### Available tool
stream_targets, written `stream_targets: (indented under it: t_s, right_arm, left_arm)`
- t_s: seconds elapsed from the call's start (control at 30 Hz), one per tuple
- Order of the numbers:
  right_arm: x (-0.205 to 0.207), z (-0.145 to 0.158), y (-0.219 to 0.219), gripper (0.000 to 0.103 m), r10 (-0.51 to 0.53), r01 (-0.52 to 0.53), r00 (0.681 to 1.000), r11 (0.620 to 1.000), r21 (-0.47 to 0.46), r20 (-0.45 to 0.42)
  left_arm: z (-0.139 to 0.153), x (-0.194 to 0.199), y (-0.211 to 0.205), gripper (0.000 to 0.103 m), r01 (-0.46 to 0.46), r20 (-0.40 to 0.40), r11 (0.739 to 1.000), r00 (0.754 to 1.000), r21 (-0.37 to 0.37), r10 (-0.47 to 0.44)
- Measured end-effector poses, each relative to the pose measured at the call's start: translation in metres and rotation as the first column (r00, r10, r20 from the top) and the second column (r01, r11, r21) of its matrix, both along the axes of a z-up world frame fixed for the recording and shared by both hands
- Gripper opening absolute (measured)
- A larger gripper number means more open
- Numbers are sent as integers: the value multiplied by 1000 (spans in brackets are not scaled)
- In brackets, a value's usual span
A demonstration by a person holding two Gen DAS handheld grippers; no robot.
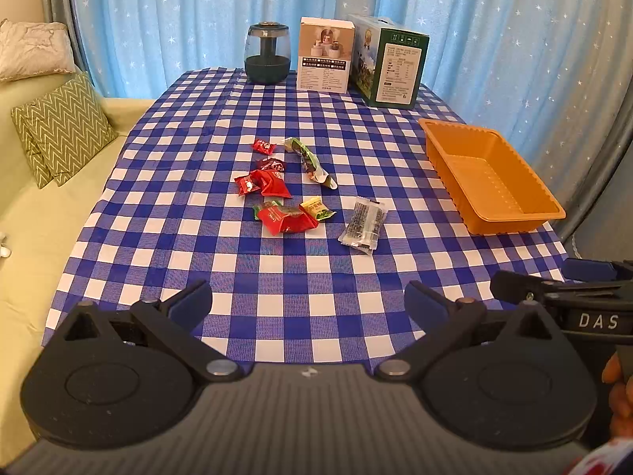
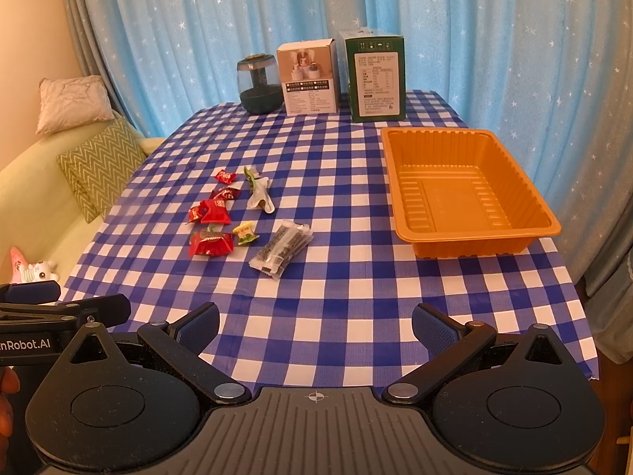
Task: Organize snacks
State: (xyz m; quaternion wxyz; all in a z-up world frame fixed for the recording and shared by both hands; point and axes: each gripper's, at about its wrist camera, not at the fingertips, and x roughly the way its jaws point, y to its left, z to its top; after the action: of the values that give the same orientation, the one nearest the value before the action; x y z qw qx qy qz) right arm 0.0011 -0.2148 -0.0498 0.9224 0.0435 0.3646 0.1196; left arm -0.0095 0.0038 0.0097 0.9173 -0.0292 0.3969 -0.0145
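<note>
Hovering low over the near edge of the counter [image 1: 277, 301], the left tongs [image 1: 308, 301] are standing wide open with nothing between their blue pads. The right tongs [image 2: 315, 326] are doing the same just beside them, jaws spread and empty.

Ahead of both tongs, the snacks are lying loose on the checked cloth, all outside the tray [image 2: 548, 223]. Nearest the tongs is lying a clear pack [image 1: 362, 225] of dark pieces. Left of it and a little farther on are sitting a small yellow candy [image 1: 316, 208] and a large red pack [image 1: 287, 217], touching each other. Beyond those, another red pack [image 1: 271, 184] is lying against a small red candy [image 1: 246, 185], with two more red candies [image 1: 273, 164] [image 1: 263, 145] farther away. A long green-and-white wrapper [image 1: 310, 162] is lying to their right.

The orange tray is sitting empty ahead and to the right of the right tongs, well apart from the snacks.

At the far end, a dark jar [image 1: 268, 53], a white box [image 1: 324, 55] and a green box [image 1: 389, 63] are standing in a row before the blue curtain [image 1: 198, 12]. Cushions [image 1: 63, 126] are resting on a sofa off to the left.
</note>
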Motion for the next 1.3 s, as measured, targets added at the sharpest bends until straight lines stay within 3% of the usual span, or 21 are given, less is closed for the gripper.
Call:
stream_targets:
  t_s: [1.3]
  right_arm:
    - [1, 3, 1, 103, 4, -4, 1000, 1000, -2, 3]
  left_arm:
    - [-1, 1, 1, 103, -9, -3, 1000, 1000, -9, 9]
